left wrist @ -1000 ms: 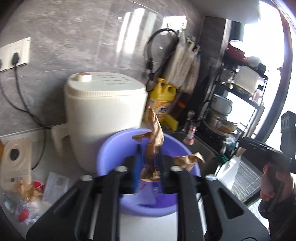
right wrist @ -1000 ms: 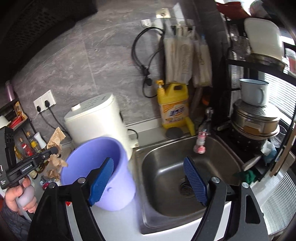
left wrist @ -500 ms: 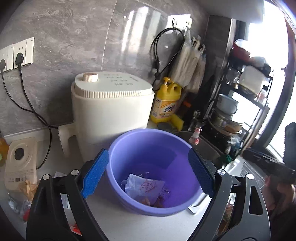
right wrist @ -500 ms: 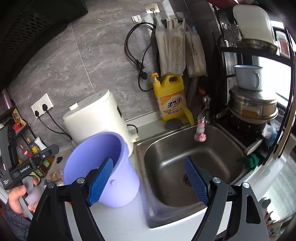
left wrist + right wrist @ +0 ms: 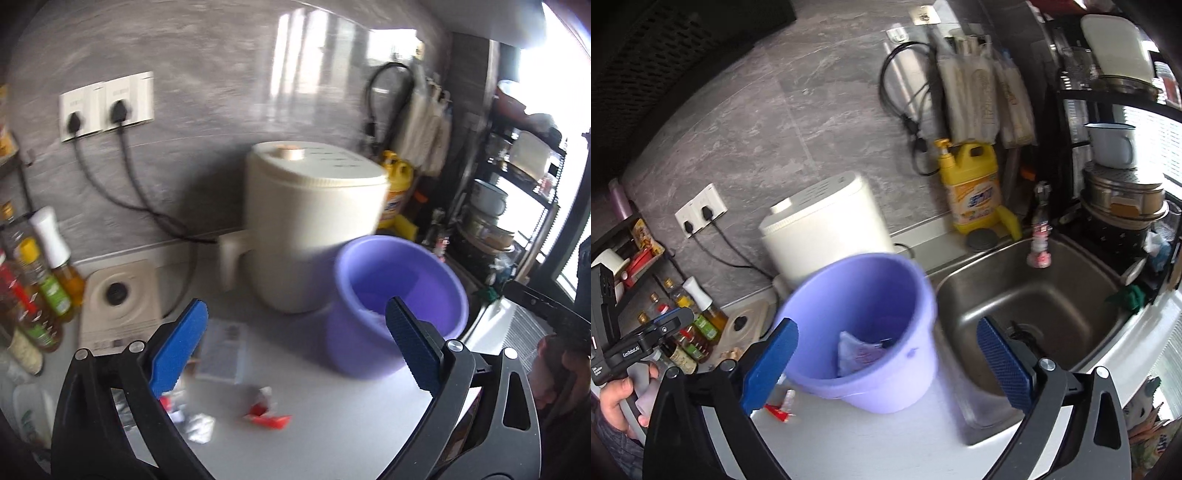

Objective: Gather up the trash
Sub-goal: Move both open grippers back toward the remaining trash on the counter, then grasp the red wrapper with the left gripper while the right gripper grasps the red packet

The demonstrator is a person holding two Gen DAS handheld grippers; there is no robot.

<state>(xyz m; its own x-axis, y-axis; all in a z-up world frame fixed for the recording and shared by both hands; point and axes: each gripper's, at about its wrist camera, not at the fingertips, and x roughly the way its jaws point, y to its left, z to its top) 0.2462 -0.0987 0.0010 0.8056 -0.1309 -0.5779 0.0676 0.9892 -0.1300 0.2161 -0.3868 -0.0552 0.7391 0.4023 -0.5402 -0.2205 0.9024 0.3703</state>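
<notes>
A purple bucket [image 5: 354, 343] stands on the white counter beside the sink; in the right wrist view the bucket [image 5: 894, 387] holds a white bag [image 5: 860, 352]. My left gripper [image 5: 295, 343] is open, its jaws still opening, nothing between them. It hovers left of the bucket over loose trash: a red wrapper [image 5: 267, 410], crumpled foil [image 5: 199, 428] and a clear packet [image 5: 221, 347]. My right gripper [image 5: 886, 354] is open too, jaws still opening, empty, facing the bucket from the front. The red wrapper [image 5: 779, 408] lies at the bucket's left foot.
A cream appliance [image 5: 314, 229] stands behind the bucket, a beige device [image 5: 122, 310] and oil bottles [image 5: 48, 280] to its left. Two cords run up to wall sockets [image 5: 107, 101]. The steel sink [image 5: 1034, 295], yellow detergent [image 5: 975, 188] and a loaded dish rack [image 5: 1123, 206] fill the right.
My left gripper let go of the brown paper over the bucket, opened wide and swung left to the counter trash. My right gripper opened wider and shifted left from the sink to the bucket.
</notes>
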